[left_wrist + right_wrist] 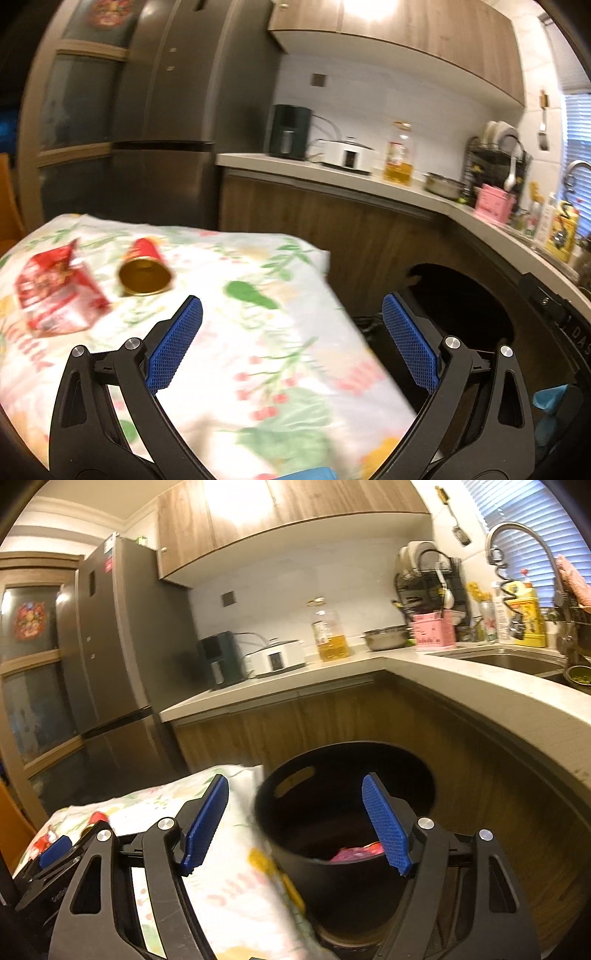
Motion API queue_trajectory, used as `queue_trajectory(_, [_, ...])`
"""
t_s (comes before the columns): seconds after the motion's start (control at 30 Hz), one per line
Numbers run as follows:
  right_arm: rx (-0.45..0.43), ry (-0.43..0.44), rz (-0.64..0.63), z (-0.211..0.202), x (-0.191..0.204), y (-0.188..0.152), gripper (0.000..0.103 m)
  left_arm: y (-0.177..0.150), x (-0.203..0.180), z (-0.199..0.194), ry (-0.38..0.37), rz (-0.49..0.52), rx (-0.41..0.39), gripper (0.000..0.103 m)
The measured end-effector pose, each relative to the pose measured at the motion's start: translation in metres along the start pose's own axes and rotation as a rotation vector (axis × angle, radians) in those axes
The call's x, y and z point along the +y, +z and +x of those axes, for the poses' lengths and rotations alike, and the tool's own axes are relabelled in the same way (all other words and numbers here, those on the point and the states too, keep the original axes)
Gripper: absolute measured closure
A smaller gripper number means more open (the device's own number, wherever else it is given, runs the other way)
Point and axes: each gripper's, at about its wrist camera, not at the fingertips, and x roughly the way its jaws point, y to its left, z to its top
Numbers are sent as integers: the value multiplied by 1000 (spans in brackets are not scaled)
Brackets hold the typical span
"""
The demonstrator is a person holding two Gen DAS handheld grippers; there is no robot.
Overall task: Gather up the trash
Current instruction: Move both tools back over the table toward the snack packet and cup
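A red paper cup (146,271) with a gold inside lies on its side on the floral tablecloth (258,332). A crumpled red snack wrapper (55,291) lies to its left. My left gripper (291,332) is open and empty above the table, to the right of and nearer than the cup. A black trash bin (332,812) stands beside the table's right edge, with pink trash (354,853) inside. My right gripper (295,819) is open and empty, hovering over the bin's near rim. The left gripper also shows in the right wrist view (55,849), where I cannot tell its state.
A kitchen counter (461,686) curves behind and right of the bin, carrying an oil bottle (330,635), a white cooker (277,657), a metal bowl (386,637) and a sink (509,661). A grey fridge (110,646) stands to the left. The bin also shows in the left wrist view (461,306).
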Motion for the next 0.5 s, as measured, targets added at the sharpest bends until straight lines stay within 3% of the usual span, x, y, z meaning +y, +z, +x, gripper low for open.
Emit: queue_trajectory(0.5, [132,227,-104,38,116,-45,30,-5,118,-24,289,-101,-12,7])
